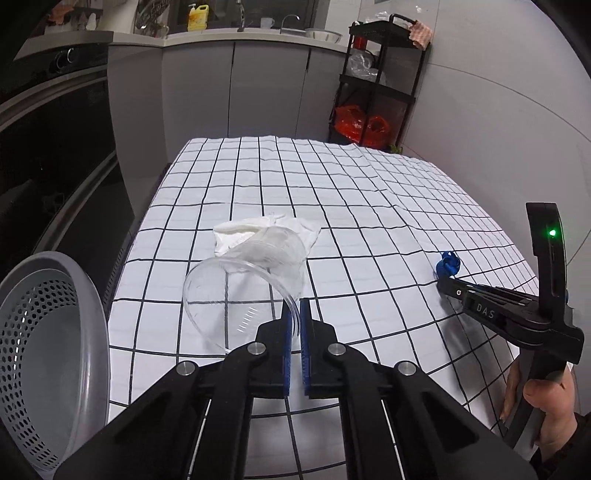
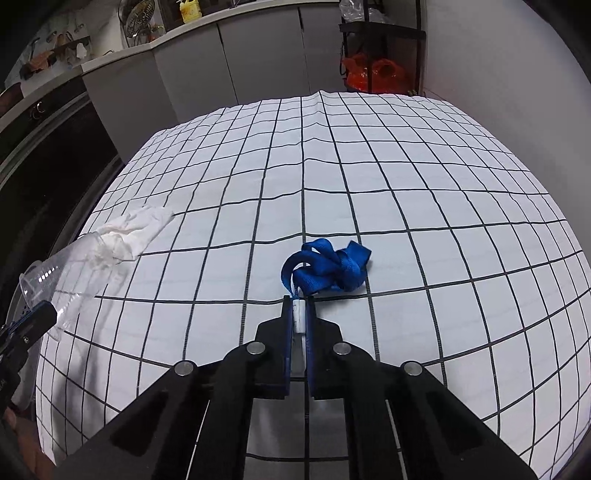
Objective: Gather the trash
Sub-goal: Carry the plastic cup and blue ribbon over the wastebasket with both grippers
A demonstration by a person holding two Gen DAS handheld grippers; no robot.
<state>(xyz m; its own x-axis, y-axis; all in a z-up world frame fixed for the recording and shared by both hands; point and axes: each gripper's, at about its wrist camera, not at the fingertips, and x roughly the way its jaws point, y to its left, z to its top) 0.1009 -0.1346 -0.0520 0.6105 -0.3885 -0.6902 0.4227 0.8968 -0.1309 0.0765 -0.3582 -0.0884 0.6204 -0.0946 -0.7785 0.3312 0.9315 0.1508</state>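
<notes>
left hand-held gripper (image 1: 295, 306) pinches clear plastic cup (image 1: 243, 291) rim; right (image 2: 300, 301) apparently clamps blue lanyard (image 2: 327, 269).

1. A home kitchen: grey cabinet doors (image 1: 236, 85) under a pale countertop (image 1: 221, 37)
2. Yellow detergent bottle (image 1: 198, 16) beside a tap (image 1: 290, 20)
3. Black built-in oven (image 1: 51, 147) at left

Your clear plastic cup (image 1: 245, 291) lies tipped on its side, rim pinched at its near edge. A crumpled white tissue (image 1: 266, 230) sits just behind it, touching. The knotted blue strap (image 2: 327, 267) lies well to the right, its white end clamped.
</notes>
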